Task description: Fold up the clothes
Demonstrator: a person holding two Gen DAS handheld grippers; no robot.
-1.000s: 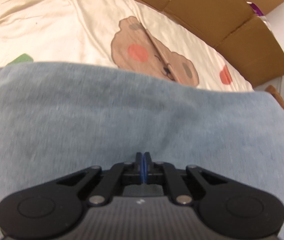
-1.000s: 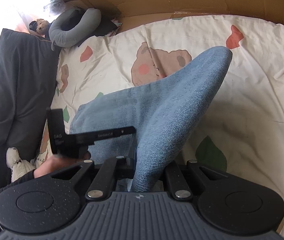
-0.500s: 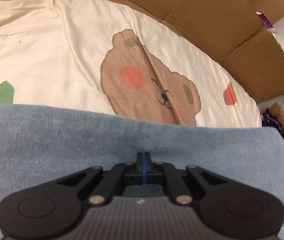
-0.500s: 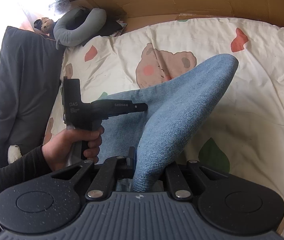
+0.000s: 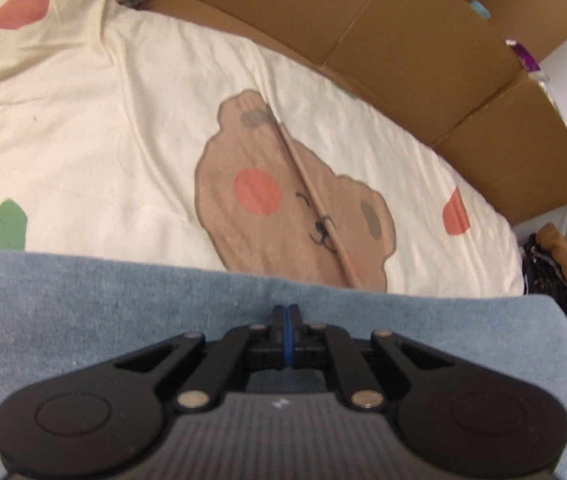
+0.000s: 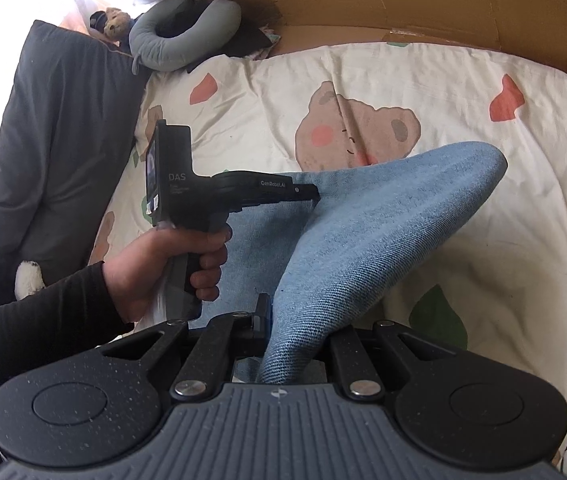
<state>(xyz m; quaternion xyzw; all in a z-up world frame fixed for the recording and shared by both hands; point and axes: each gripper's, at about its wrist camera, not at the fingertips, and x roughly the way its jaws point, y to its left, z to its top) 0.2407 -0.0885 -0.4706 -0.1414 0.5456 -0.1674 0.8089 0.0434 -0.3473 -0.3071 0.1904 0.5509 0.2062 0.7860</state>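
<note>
Item: blue denim garment [image 6: 383, 232], draped over the bear-print bedsheet [image 5: 123, 120] and being lifted at two points. Left gripper [image 5: 285, 316]: jaws together, pinching the denim edge. Right gripper [image 6: 283, 320]: clamped on a bunched fold. Change: both tools are drawing back across the bed, so more sheet and the whole printed bear are showing beyond the cloth. Judgement: a fold is being carried over, not yet laid.

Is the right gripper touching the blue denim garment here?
Touching. The right wrist view shows the right gripper shut on the blue denim garment, whose fabric rises out from between its fingers.
</note>
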